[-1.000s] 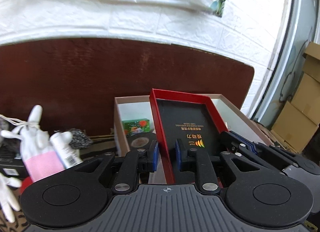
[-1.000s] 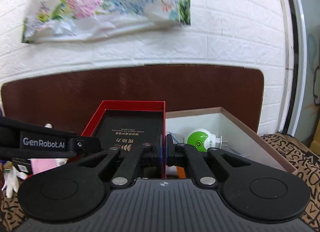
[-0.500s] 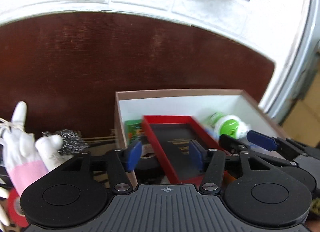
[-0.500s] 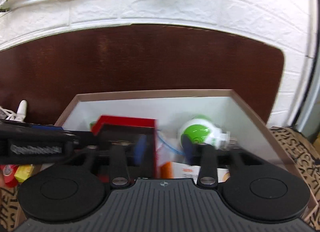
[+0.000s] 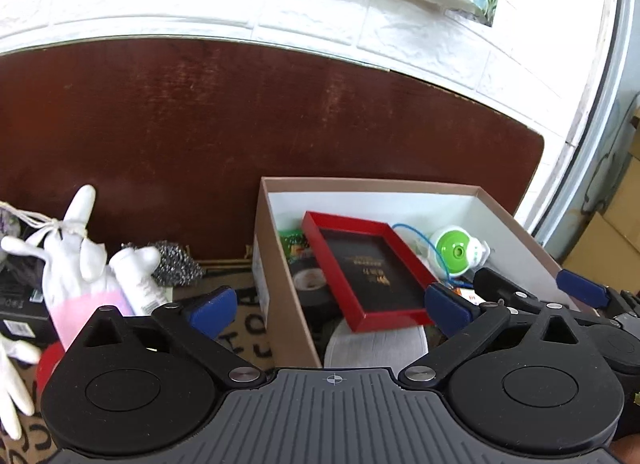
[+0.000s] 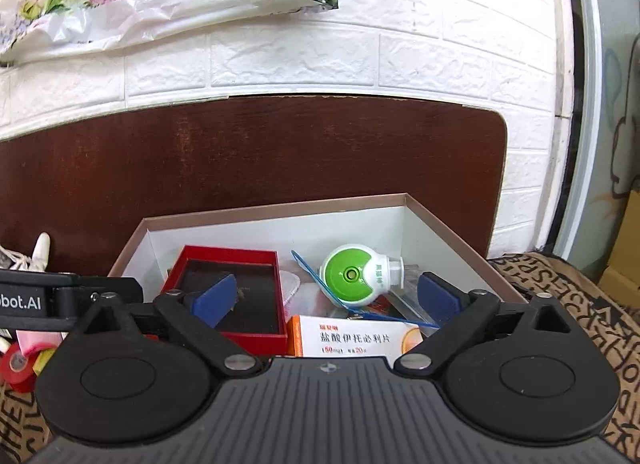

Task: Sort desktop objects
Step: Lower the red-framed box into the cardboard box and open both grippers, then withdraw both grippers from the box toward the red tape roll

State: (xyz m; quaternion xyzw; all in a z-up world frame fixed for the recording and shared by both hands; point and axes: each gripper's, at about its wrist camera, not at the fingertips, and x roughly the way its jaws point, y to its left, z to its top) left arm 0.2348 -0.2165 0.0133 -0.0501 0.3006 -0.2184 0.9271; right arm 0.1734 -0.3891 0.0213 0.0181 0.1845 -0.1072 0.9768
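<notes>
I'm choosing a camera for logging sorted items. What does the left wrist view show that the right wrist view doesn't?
Only the left wrist view: the steel scourer, the white bottle and the black tape roll in the box.
Only the right wrist view: the orange medicine packet.
Both: the cardboard box, red tray, green plug-in device and both open grippers, left and right.
</notes>
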